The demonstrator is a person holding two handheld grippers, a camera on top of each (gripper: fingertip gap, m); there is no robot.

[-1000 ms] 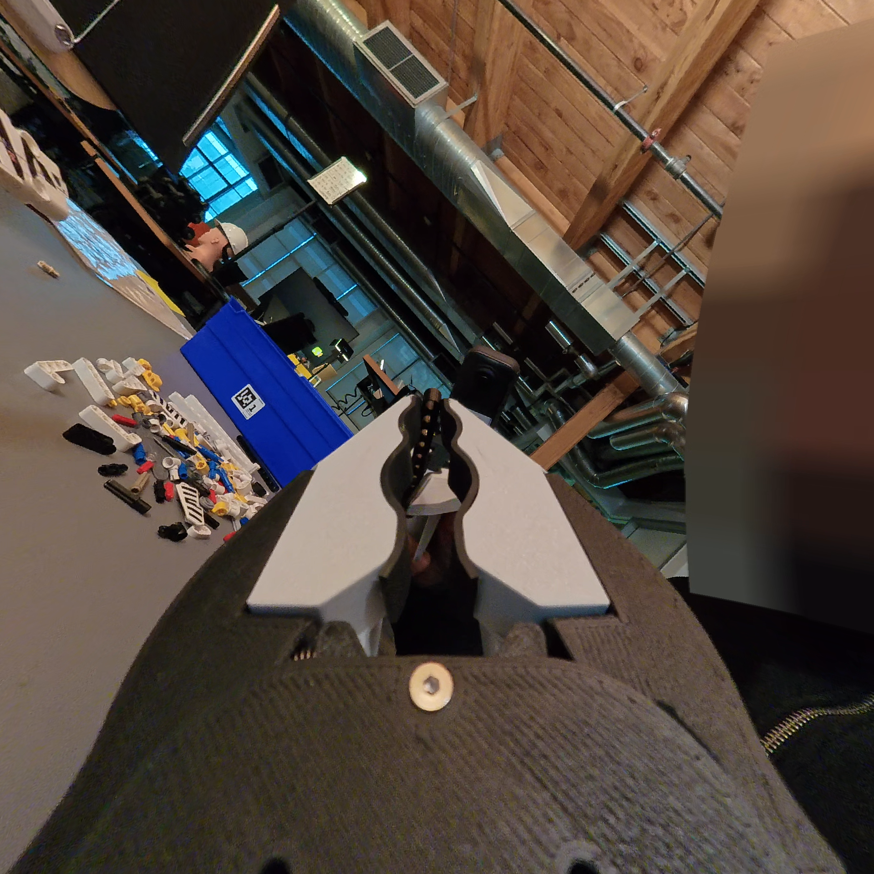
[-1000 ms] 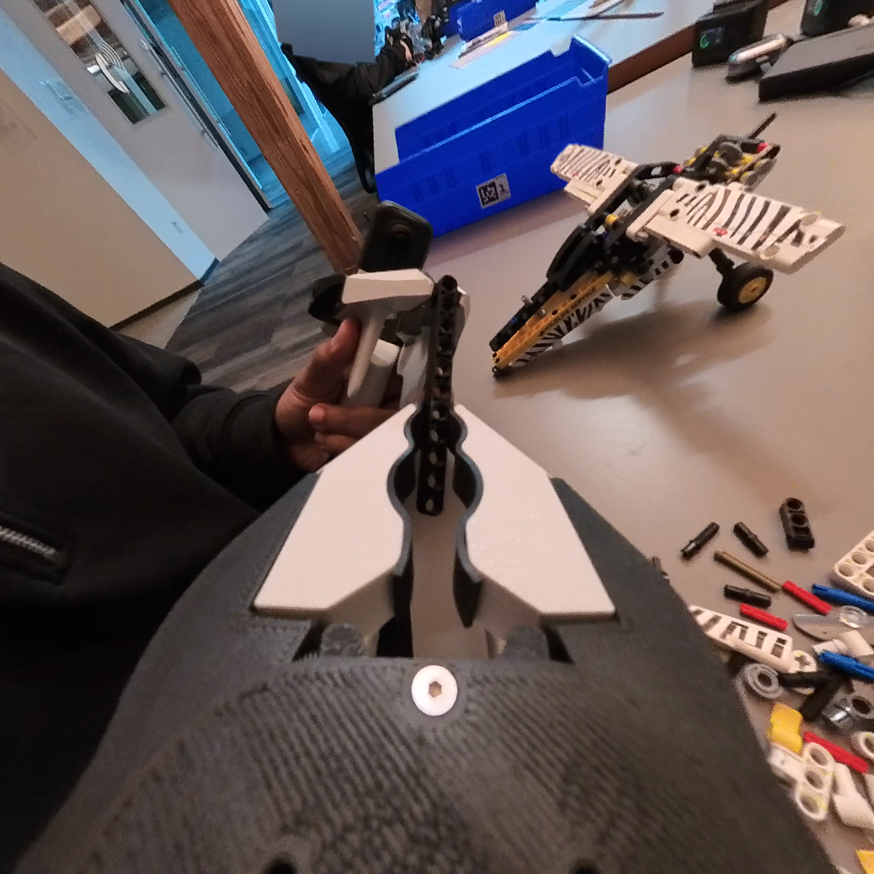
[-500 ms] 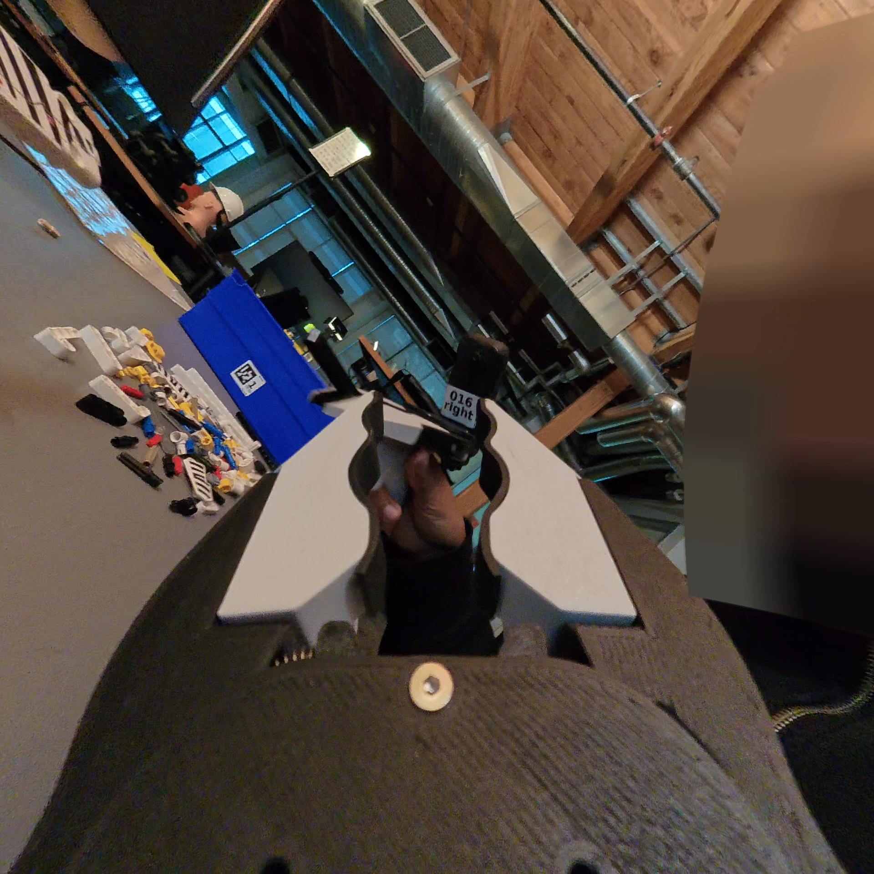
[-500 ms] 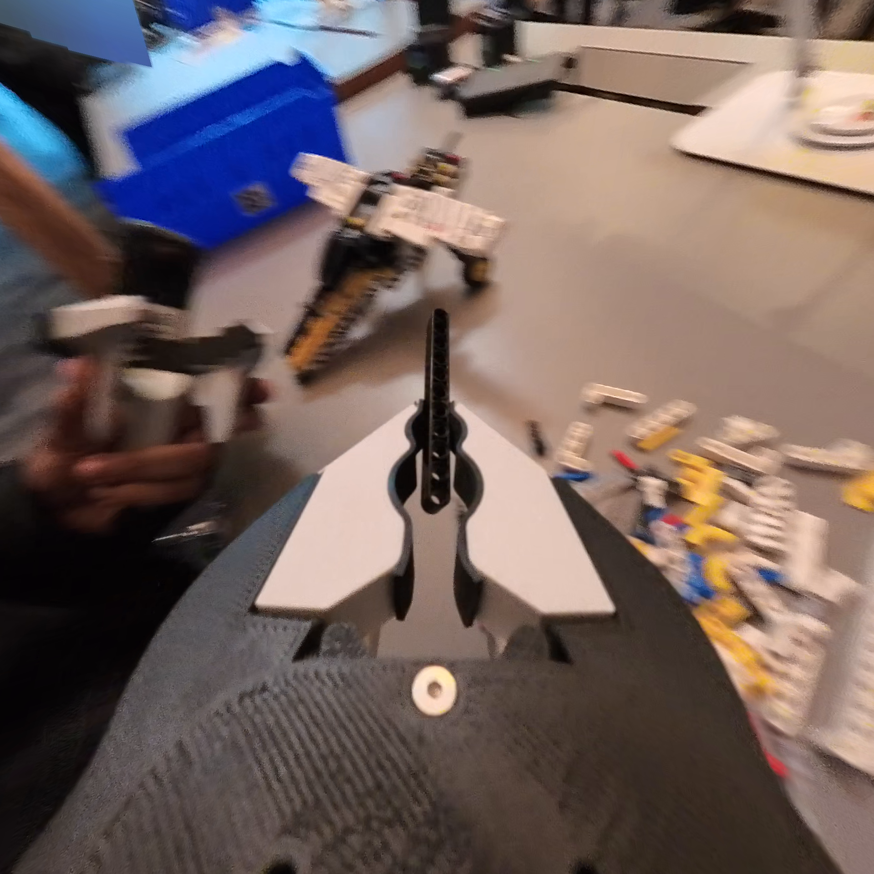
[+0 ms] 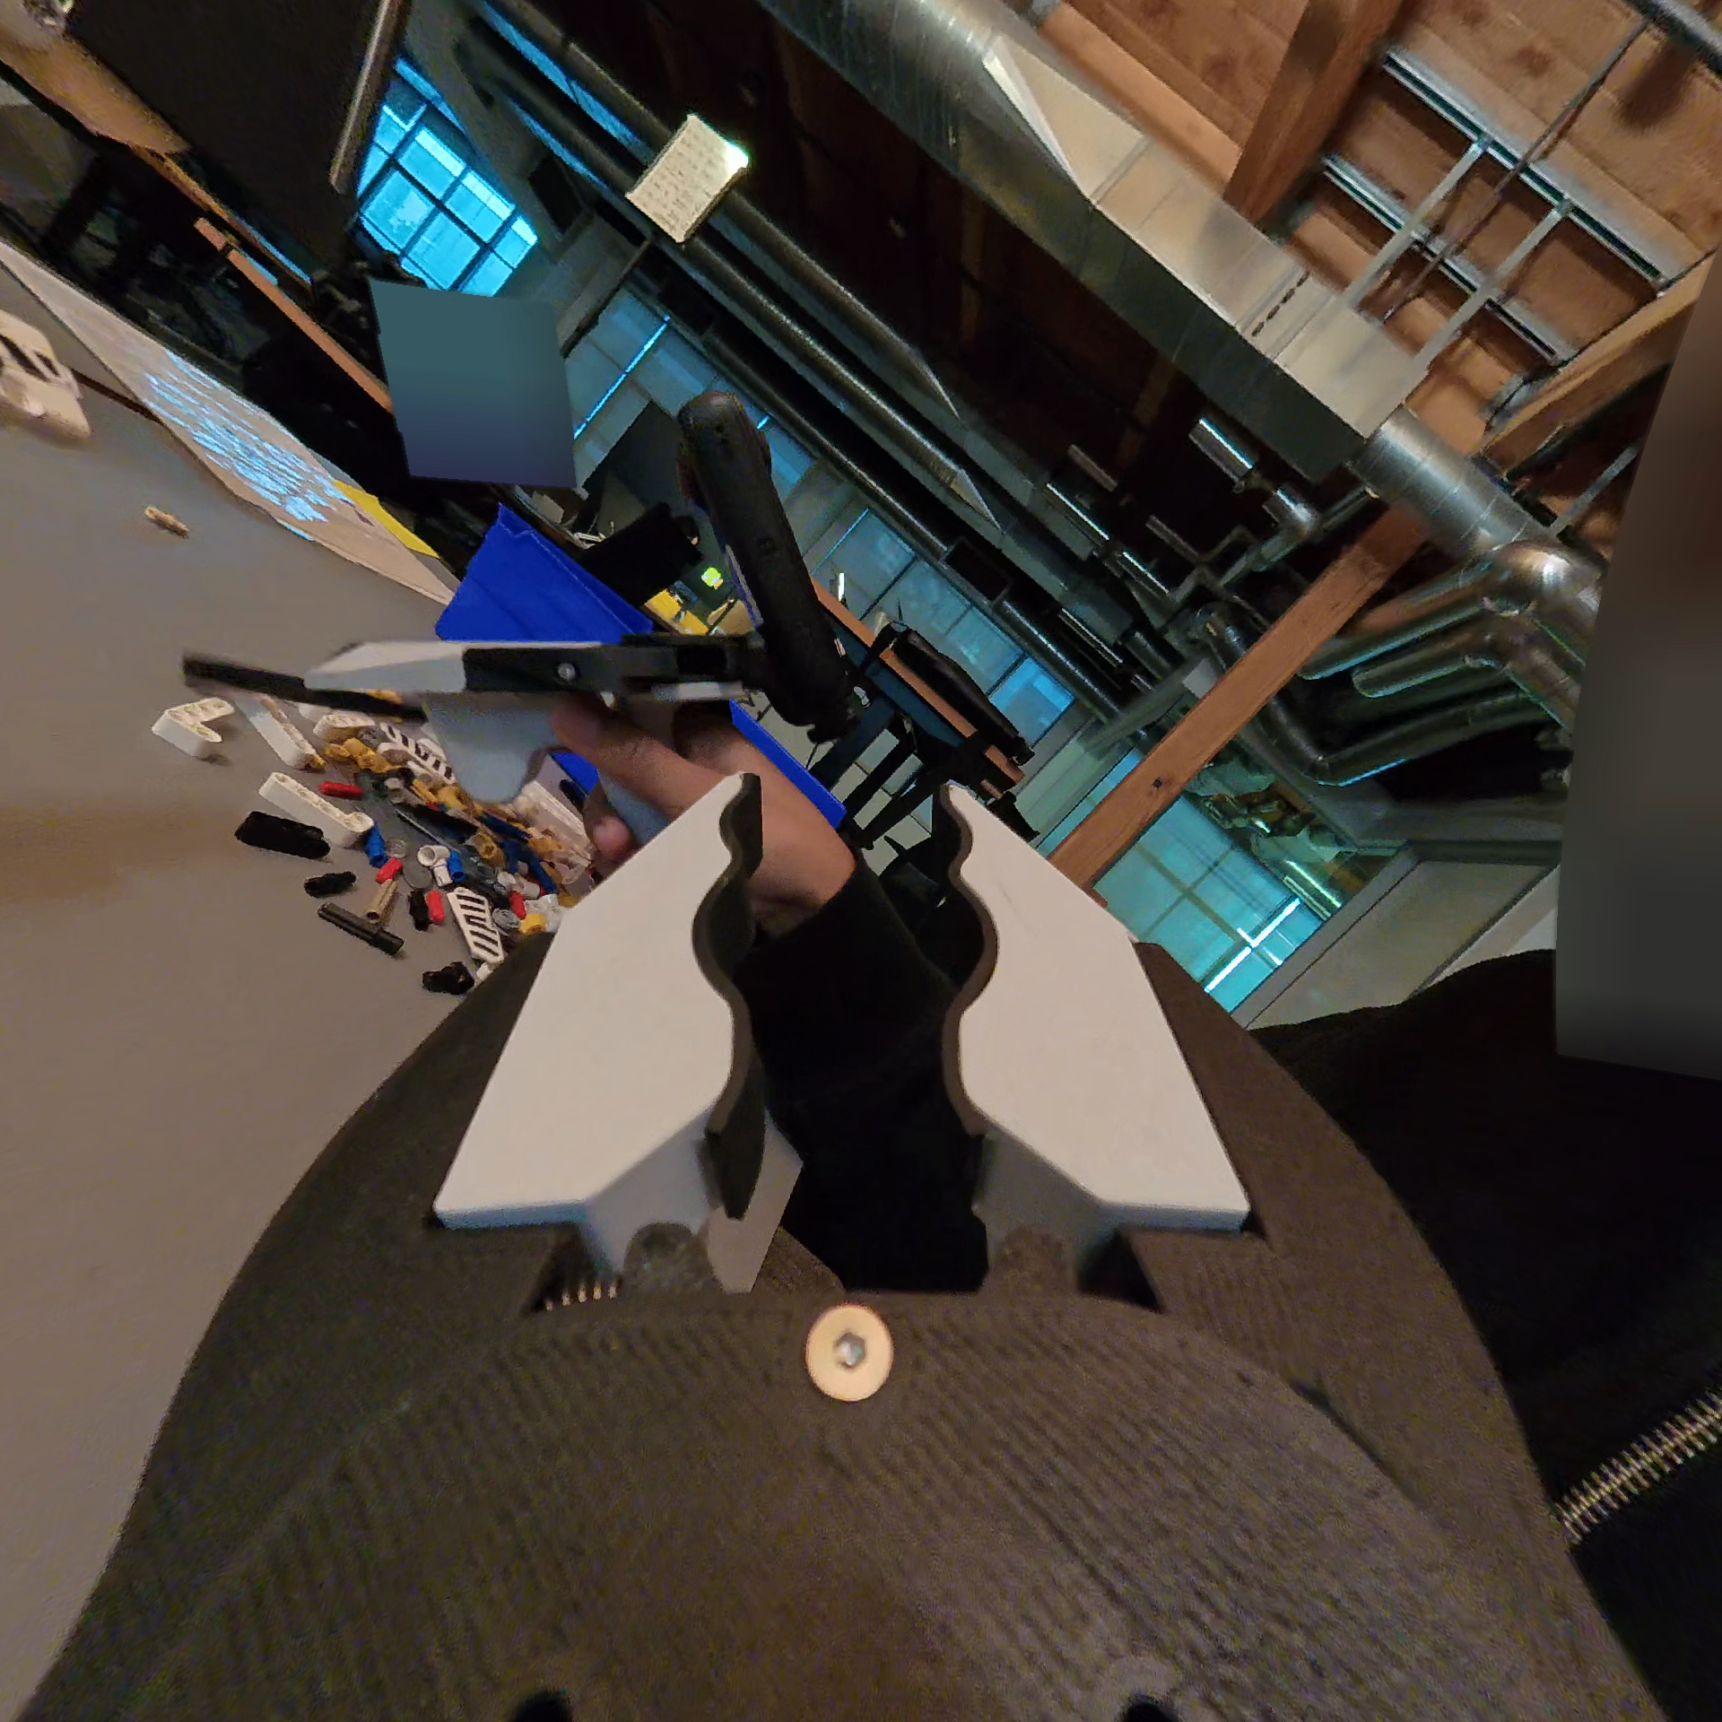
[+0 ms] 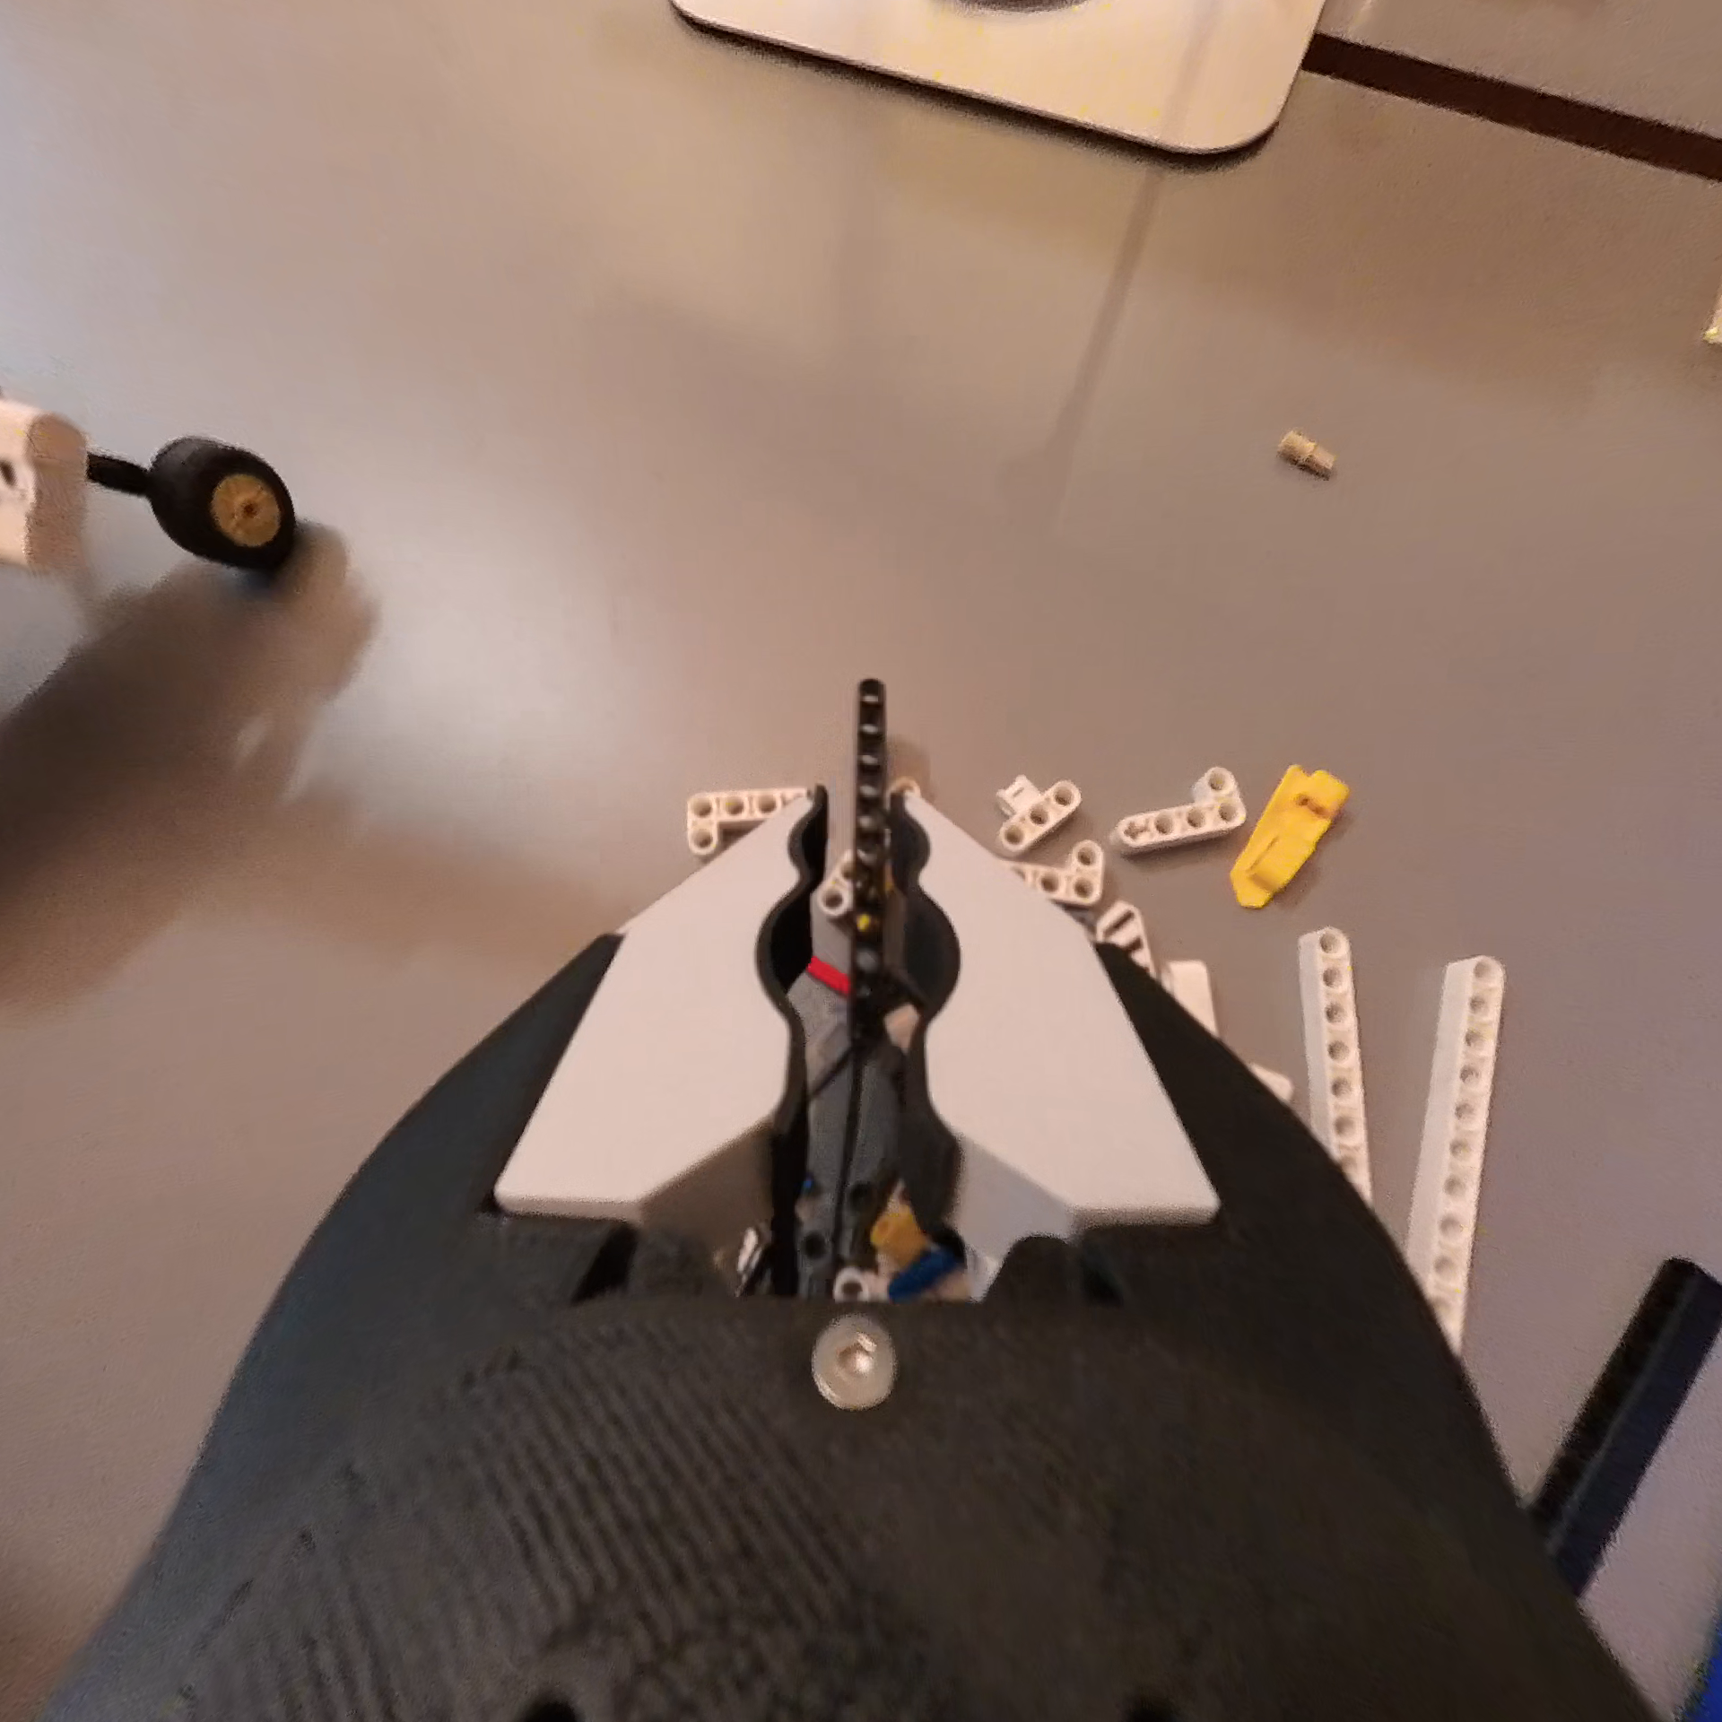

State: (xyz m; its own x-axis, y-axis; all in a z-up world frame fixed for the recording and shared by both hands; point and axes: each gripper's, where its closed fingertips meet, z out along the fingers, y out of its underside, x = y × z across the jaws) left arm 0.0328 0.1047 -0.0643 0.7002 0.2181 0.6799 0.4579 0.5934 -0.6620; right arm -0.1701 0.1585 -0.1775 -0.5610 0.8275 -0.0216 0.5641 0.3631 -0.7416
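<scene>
Left wrist view: the left gripper [image 5: 853, 820] gapes with nothing between its fingers, aimed past the table [image 5: 140, 1072].

Right wrist view: the right gripper [image 6: 862, 820] pinches a black holed beam [image 6: 869, 745] above scattered white pieces [image 6: 1179, 820]. Its thin-edge grip looks weak; a knock could twist the beam free.

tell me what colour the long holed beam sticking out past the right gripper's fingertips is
Black. The beam shows best in the right wrist view, standing out against the grey table.

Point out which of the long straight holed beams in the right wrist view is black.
The black beam standing edge-on between the right gripper's fingers; the two long beams lying on the table at right are white.
</scene>
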